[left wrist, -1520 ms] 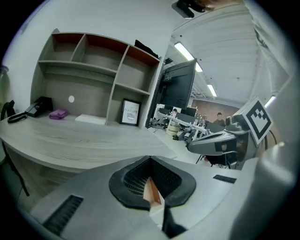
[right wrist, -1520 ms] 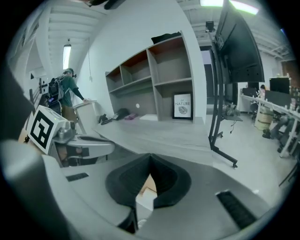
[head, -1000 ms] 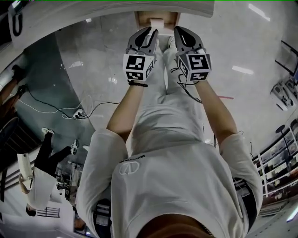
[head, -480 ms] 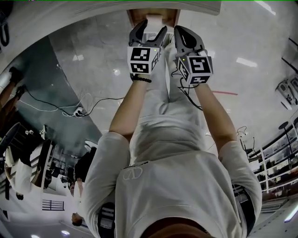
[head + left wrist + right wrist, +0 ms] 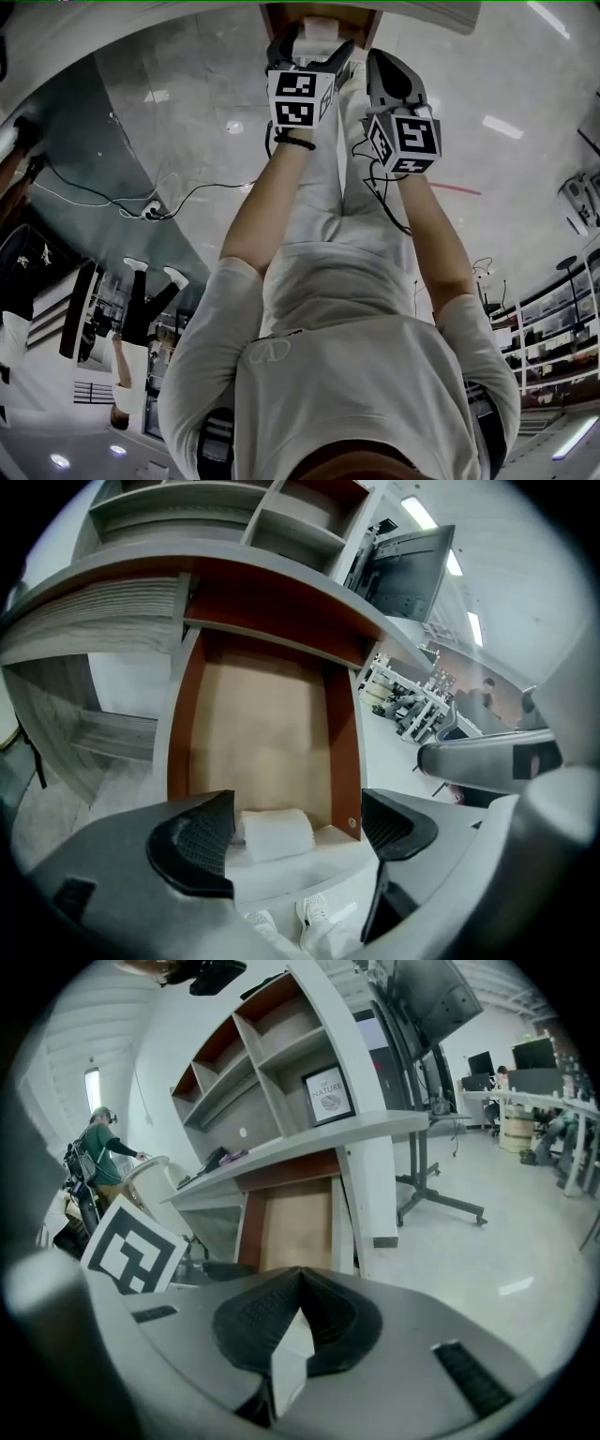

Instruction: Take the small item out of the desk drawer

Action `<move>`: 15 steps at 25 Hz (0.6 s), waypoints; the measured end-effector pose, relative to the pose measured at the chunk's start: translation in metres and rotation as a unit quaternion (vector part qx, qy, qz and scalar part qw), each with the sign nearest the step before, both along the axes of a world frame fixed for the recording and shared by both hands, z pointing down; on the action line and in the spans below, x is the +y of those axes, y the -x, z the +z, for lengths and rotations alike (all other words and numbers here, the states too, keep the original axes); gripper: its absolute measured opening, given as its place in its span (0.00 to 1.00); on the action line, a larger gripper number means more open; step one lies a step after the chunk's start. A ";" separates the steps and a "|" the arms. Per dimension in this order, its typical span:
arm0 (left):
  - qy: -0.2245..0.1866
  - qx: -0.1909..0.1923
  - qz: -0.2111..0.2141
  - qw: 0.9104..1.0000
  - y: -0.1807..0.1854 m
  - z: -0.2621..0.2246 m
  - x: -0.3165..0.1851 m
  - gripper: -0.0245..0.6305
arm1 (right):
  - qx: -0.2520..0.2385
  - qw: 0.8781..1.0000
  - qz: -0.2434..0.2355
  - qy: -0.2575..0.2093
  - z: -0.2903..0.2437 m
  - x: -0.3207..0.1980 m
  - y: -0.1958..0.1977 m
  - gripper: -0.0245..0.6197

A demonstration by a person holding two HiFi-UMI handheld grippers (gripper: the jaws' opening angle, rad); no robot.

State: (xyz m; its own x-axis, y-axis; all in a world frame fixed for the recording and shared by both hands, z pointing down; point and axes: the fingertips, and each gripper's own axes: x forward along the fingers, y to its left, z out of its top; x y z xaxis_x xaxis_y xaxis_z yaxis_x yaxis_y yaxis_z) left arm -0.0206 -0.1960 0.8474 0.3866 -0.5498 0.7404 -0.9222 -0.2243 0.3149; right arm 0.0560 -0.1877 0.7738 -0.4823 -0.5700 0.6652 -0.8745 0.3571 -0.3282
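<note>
The desk drawer (image 5: 341, 747) stands pulled out, with red-brown sides and a tan bottom. A small white roll (image 5: 275, 833) lies at its front end, just behind the white front panel. My left gripper (image 5: 295, 808) hangs over that front end. Its jaws are opening wide, with the roll between them, close beside the left pad (image 5: 199, 841) and far from the right one. In the head view the left gripper (image 5: 309, 49) reaches the drawer (image 5: 281, 14). My right gripper (image 5: 392, 75) is beside it, a little behind. Its pads (image 5: 253, 1316) meet, and I see nothing clearly held.
The desk (image 5: 309, 1143) carries open shelves (image 5: 272, 1044) with a framed sign. A monitor on a wheeled stand (image 5: 436, 1199) is to the right. Cables (image 5: 155, 211) lie on the shiny floor to the left. The person's legs and shoes (image 5: 314, 916) are under the drawer front.
The left gripper's jaws have spread from nearly shut to wide open, and it has moved forward to the drawer. The right gripper has shifted slightly and stayed shut.
</note>
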 end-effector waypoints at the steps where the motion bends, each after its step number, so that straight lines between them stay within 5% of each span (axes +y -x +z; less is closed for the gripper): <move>1: 0.004 -0.001 0.000 1.000 -0.001 0.005 0.001 0.69 | 0.000 1.000 0.002 0.001 0.002 0.002 -0.001 0.04; 15: 0.045 -0.042 -0.014 0.998 -0.002 0.037 -0.002 0.69 | -0.009 1.000 0.006 0.026 0.035 0.015 -0.005 0.04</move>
State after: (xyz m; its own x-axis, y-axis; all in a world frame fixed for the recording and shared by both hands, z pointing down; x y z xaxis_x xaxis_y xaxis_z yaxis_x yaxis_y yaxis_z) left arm -0.0190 -0.1983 0.8843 0.3056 -0.4897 0.8166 -0.9520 -0.1715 0.2535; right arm 0.0607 -0.1723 0.8087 -0.4881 -0.5410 0.6849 -0.8723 0.3291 -0.3617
